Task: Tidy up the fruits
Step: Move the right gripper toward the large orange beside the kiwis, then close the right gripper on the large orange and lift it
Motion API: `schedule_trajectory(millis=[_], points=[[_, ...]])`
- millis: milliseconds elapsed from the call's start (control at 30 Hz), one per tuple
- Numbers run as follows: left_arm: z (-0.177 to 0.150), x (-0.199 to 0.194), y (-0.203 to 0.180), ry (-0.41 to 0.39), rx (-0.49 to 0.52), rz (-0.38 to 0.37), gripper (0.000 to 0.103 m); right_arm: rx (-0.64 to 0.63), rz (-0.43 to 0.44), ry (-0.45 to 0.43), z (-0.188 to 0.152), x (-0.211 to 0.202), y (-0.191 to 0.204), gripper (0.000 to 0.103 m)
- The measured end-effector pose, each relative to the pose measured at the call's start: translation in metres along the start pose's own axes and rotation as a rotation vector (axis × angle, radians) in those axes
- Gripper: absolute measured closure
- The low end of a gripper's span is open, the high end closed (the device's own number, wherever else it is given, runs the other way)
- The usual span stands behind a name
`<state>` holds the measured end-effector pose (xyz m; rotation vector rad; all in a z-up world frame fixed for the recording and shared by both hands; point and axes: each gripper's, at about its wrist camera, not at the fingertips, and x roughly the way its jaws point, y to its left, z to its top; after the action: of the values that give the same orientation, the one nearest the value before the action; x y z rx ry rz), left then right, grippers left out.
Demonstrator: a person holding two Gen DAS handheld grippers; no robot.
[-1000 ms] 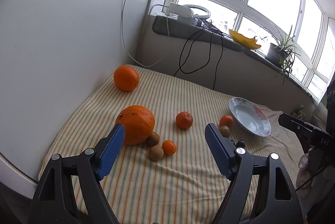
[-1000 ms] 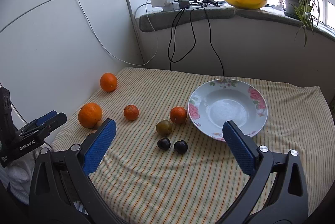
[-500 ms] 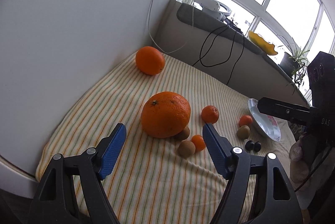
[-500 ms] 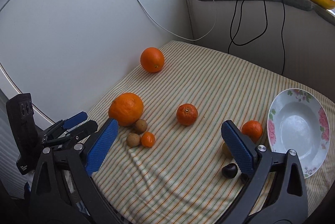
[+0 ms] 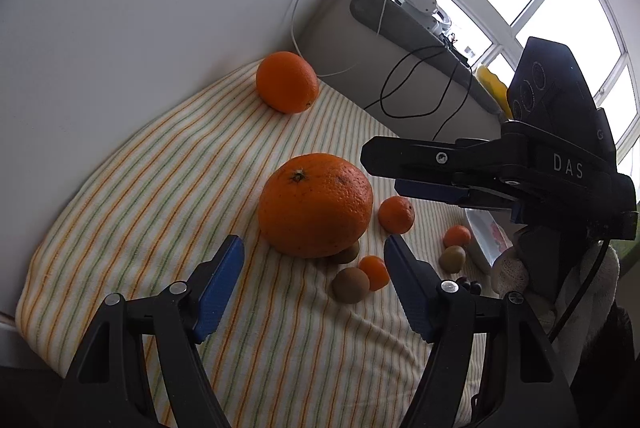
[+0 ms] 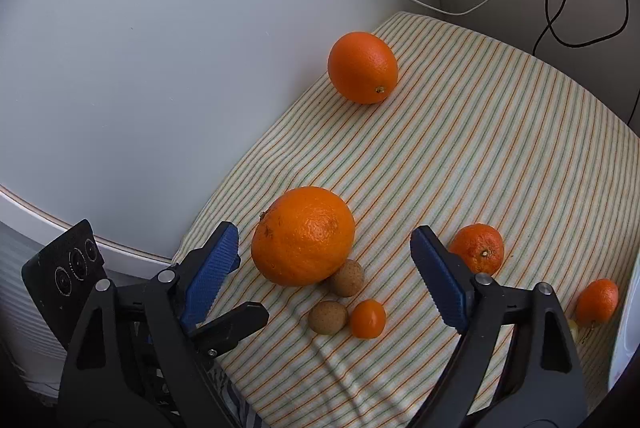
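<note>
Striped cloth [image 6: 480,147] bears large orange [image 6: 303,236] near its wall-side edge; both grippers open.

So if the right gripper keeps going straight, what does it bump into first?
Probably the big orange. It sits just ahead of the open right gripper, slightly toward the left finger, with two small brown fruits close by. Depth is uncertain.

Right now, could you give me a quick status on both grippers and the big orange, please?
Left gripper open, empty. Right gripper open, empty. Big orange on striped cloth; brown fruit tucked against it.
</note>
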<state>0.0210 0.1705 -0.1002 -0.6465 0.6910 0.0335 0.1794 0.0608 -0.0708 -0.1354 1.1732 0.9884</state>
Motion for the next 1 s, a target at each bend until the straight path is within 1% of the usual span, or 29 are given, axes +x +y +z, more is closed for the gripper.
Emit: schedule_trajectory(millis=[100, 200, 333, 400, 467, 533, 567, 800, 1000], points=[[0.002, 0.004, 0.002, 0.006, -0.02, -0.018, 0.032, -0.008, 0.007, 0.025, 0.006, 0.01, 0.004, 0.013], [0.003, 0.008, 0.005, 0.019, -0.045, -0.035, 0.032, -0.025, -0.005, 0.053, 0.011, 0.018, 0.009, 0.013], [0.004, 0.012, 0.007, 0.027, -0.063, -0.043, 0.032, -0.027, -0.009, 0.093, 0.014, 0.032, 0.011, 0.021], [0.005, 0.014, 0.007, 0.028, -0.071, -0.045, 0.033, -0.03, -0.014, 0.11, 0.015, 0.039, 0.012, 0.022], [0.006, 0.017, 0.006, 0.035, -0.071, -0.049, 0.036, -0.03, -0.015, 0.119, 0.014, 0.043, 0.011, 0.024], [0.007, 0.02, 0.006, 0.04, -0.067, -0.039, 0.04, -0.023, -0.004, 0.132, 0.013, 0.047, 0.01, 0.033], [0.007, 0.022, 0.005, 0.042, -0.067, -0.041, 0.04, -0.02, 0.003, 0.136, 0.013, 0.049, 0.009, 0.034], [0.007, 0.021, -0.003, 0.03, -0.03, -0.013, 0.042, -0.007, 0.017, 0.122, 0.011, 0.051, 0.005, 0.036], [0.008, 0.016, -0.015, 0.011, 0.019, 0.008, 0.043, -0.003, 0.032, 0.089, 0.008, 0.033, 0.004, 0.036]])
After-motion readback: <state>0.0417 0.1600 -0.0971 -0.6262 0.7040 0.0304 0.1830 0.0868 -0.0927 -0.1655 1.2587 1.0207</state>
